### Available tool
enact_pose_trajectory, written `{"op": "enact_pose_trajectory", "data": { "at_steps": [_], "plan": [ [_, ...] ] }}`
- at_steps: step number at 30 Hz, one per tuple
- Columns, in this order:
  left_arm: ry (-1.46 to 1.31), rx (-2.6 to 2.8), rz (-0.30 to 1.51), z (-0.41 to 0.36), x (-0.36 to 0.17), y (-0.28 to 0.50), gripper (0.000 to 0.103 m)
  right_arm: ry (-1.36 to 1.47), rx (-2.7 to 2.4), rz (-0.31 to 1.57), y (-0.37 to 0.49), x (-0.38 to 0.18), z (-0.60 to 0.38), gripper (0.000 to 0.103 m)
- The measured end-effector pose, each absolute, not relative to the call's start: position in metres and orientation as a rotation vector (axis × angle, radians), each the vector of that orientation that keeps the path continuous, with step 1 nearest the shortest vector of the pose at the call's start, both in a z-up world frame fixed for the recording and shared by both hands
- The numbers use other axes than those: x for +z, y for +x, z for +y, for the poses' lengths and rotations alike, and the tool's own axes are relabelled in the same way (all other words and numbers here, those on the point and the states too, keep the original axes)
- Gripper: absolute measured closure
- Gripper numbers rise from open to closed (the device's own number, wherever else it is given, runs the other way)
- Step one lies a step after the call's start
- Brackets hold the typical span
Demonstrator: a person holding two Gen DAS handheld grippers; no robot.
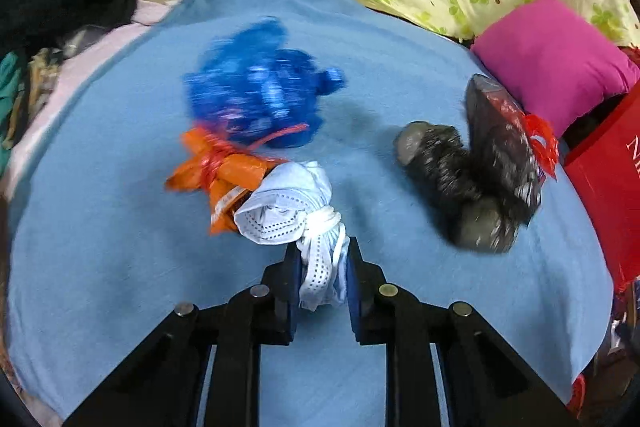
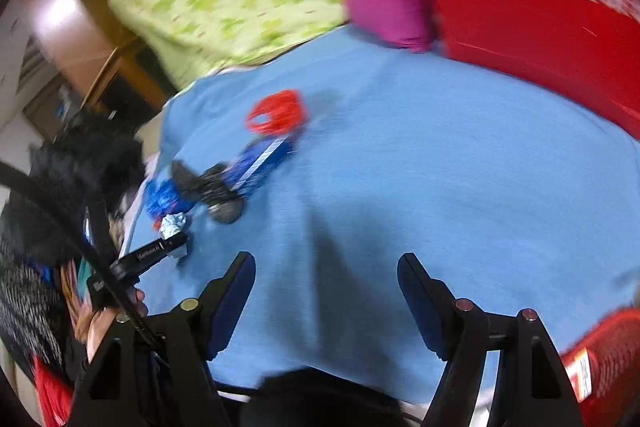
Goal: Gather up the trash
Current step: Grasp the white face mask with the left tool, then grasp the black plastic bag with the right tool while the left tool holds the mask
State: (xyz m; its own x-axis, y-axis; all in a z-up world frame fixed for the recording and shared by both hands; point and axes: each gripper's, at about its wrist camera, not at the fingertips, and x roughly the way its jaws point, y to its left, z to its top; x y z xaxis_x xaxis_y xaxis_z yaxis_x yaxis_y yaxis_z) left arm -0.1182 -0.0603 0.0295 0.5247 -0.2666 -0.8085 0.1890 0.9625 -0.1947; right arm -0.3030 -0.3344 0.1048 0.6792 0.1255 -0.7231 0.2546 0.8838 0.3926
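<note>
Four tied-up trash bags are lying on the blue blanket (image 1: 120, 247). The white bag (image 1: 280, 211) with rows of tiny holes is sitting near the middle, its knotted tail pointing down. The orange bag (image 1: 216, 171), tied with red string, is touching its left side. The blue bag (image 1: 256, 95) is lying just behind the orange one. The dark bag (image 1: 480, 179) is resting well off to the right.

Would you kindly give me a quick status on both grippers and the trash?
Left gripper shut on white knotted bag. Right gripper open, empty, over blue blanket. Orange, blue, dark bags remain. Nothing blocking.
</note>
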Motion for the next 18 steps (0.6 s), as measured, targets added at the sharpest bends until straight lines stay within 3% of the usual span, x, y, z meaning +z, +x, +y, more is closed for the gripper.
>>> {"op": "enact_pose_trajectory", "data": {
  "at_steps": [14,15,18],
  "plan": [
    [-0.124,-0.134,0.94,-0.001,0.023,-0.12,0.082,0.106,0.136,0.965,-0.126,0.071,-0.205,0.027],
    [-0.129,-0.132,0.943,-0.001,0.022,-0.12,0.082,0.083,0.13,0.983,-0.116,0.066,-0.201,0.028],
    [-0.137,-0.134,0.953,0.001,0.019,-0.118,0.082,0.065,0.11,1.03,-0.095,0.053,-0.2,0.045]
  ]
}}
